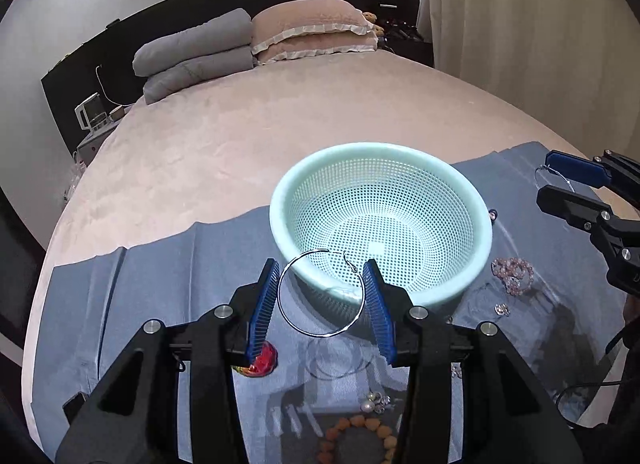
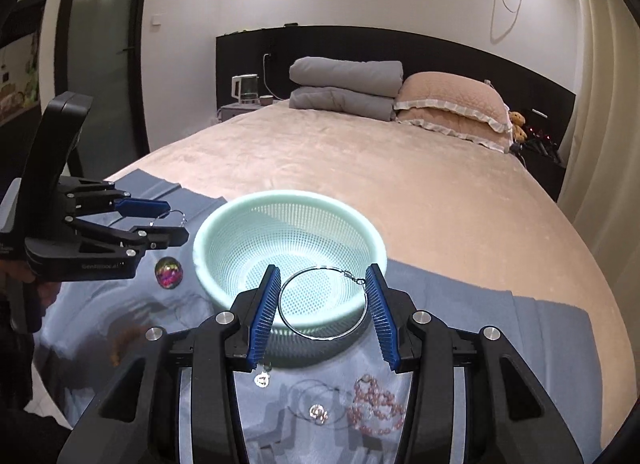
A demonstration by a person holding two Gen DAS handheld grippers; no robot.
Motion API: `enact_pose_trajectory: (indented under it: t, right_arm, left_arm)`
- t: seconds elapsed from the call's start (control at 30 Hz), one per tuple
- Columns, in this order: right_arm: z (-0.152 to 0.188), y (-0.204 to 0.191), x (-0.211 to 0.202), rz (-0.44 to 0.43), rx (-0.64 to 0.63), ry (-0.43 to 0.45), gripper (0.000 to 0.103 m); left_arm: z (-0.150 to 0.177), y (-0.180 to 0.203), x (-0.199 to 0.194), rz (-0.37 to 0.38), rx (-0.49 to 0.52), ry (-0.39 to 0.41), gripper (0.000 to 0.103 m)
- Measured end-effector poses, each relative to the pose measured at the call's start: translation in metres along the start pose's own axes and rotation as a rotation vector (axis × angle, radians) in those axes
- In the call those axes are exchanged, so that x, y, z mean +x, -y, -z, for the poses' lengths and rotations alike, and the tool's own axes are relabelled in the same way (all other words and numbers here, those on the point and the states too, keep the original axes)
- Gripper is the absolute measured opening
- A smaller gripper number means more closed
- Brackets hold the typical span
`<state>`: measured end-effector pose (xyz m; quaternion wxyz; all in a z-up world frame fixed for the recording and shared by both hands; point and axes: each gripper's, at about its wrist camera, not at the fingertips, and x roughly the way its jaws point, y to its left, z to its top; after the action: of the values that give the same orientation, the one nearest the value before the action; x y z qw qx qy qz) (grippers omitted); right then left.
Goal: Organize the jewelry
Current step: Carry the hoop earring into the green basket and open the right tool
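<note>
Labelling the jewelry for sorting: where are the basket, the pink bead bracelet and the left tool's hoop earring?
basket (image 1: 476, 199): left wrist view, right rim.
pink bead bracelet (image 2: 376, 408): right wrist view, bead cluster.
hoop earring (image 1: 282, 304): left wrist view, left wire arc.

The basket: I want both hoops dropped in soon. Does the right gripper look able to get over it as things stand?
Probably yes. The right gripper, shut on a hoop, hangs just short of the basket, whose open, empty top has nothing above it. The left gripper stands off to the side, clear of that path.

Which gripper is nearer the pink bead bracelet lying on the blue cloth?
Right. The right gripper hangs just above the pink bead bracelet; the left gripper is across the basket, far from it.
</note>
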<state>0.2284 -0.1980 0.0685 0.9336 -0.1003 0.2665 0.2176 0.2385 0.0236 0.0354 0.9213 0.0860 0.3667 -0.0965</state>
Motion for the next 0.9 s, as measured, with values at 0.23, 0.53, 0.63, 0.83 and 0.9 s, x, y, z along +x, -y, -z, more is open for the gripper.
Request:
enact_pose_trajectory:
  t: [0.23,0.53,0.63,0.83,0.9]
  right_arm:
    - [-0.024,0.002,0.056,-0.008,-0.022,-0.045,0.041]
    - [-0.013,0.005,0.108,0.003,-0.035,-0.115,0.042]
    - [-0.006,0.008,0.113,-0.005,-0.018,-0.121,0.042]
    - [0.0,0.008,0.117,-0.004,-0.024,-0.132,0.042]
    - [0.0,0.008,0.116,-0.002,-0.025,-0.129,0.042]
  left_arm:
    - [-0.022,0.001,0.036,0.038,-0.001,-0.044,0.044]
    - [-0.027,0.014,0.078,0.039,0.069,-0.116,0.044]
    - [-0.025,0.012,0.084,0.035,0.073,-0.129,0.044]
    - [-0.024,0.016,0.085,0.048,0.073,-0.135,0.045]
    - [-0.024,0.017,0.085,0.047,0.075,-0.134,0.045]
